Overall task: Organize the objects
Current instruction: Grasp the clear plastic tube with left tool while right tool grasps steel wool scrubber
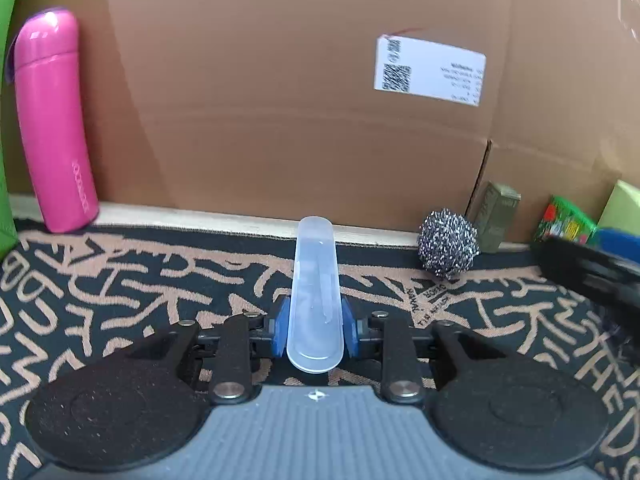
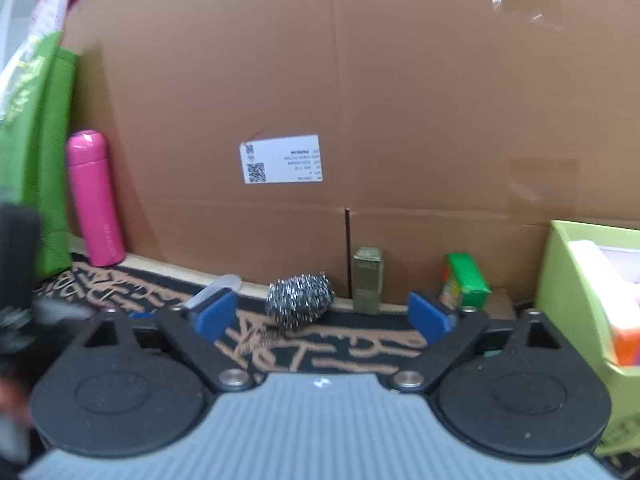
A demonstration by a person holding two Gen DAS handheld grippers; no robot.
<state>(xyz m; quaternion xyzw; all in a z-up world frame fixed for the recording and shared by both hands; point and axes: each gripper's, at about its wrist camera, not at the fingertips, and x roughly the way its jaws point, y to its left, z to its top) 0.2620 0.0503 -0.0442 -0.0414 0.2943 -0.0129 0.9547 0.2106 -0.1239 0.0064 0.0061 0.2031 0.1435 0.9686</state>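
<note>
A cardboard wall [image 1: 280,100] is filling the whole back of both views, from nine o'clock round to three o'clock, and it is carrying a white label [image 1: 430,70] at about one o'clock in the left wrist view. A patterned black-and-tan cloth [image 1: 120,280] is covering the table in front of it. A green bag [image 2: 44,168] is standing at nine o'clock in the right wrist view, just beside a pink bottle [image 1: 54,120] that is standing upright against the cardboard at ten o'clock. A lime-green bin [image 2: 580,292] is sitting at three o'clock in the right wrist view with papers inside it.

The left gripper [image 1: 315,326] is pinching a frosted plastic case [image 1: 316,292], its blue pads pressing on both long sides near the case's near end; the case is pointing away toward twelve o'clock and is lying low over the cloth. The right gripper [image 2: 320,316] is standing with its jaws spread wide and nothing between them. A steel scourer [image 2: 300,298] is resting on the cloth just beyond that gap, at twelve o'clock. An olive carton [image 2: 367,280] is standing upright against the cardboard just past the scourer at one o'clock, and a small green box [image 2: 466,280] is sitting tilted at two o'clock.
</note>
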